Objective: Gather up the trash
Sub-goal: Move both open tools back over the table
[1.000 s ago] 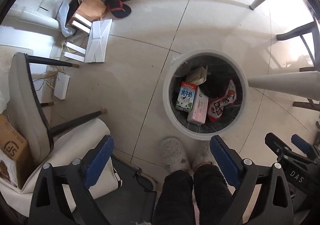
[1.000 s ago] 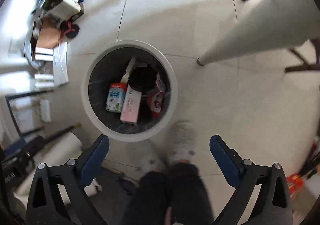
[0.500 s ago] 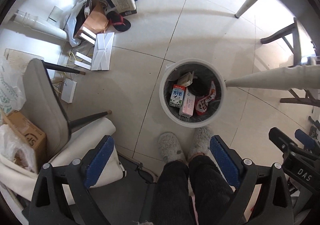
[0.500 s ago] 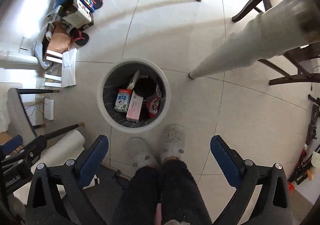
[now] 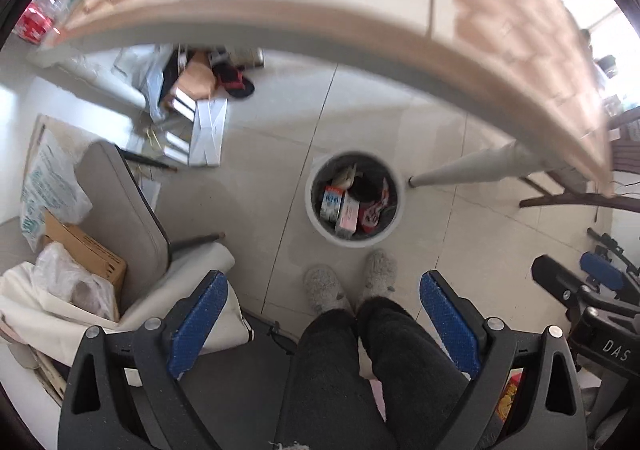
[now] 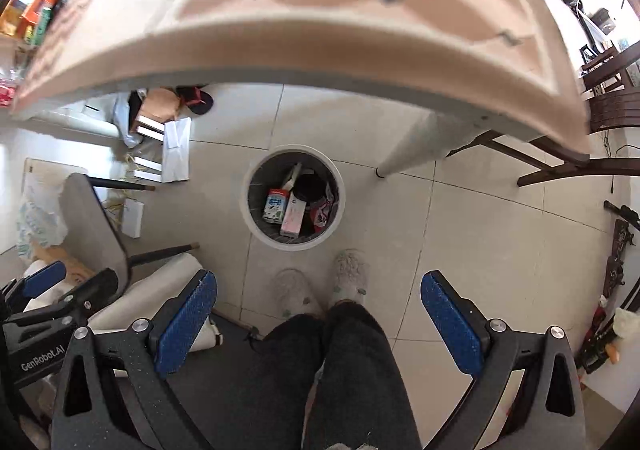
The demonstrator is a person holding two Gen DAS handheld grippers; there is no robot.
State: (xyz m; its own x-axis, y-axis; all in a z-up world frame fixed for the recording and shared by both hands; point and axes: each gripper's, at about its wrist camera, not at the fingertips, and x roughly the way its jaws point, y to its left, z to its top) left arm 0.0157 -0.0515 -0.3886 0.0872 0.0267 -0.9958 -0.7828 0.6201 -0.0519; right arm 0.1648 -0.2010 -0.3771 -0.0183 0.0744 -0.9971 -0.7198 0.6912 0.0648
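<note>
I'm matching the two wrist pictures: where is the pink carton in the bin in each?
Left wrist: pink carton lies in the white bin, right of centre.
Right wrist: pink carton lies in the bin, left of centre.
Shared landmark: the blue-and-white milk carton beside it.

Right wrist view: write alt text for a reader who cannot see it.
The open, empty right gripper looks down past a table edge at a white trash bin on a tiled floor, holding a milk carton, a pink box and a red wrapper. The person's slippered feet stand just before it.

Checkered table (image 6: 360, 2) above pale tiled floor (image 6: 460, 218)
</note>
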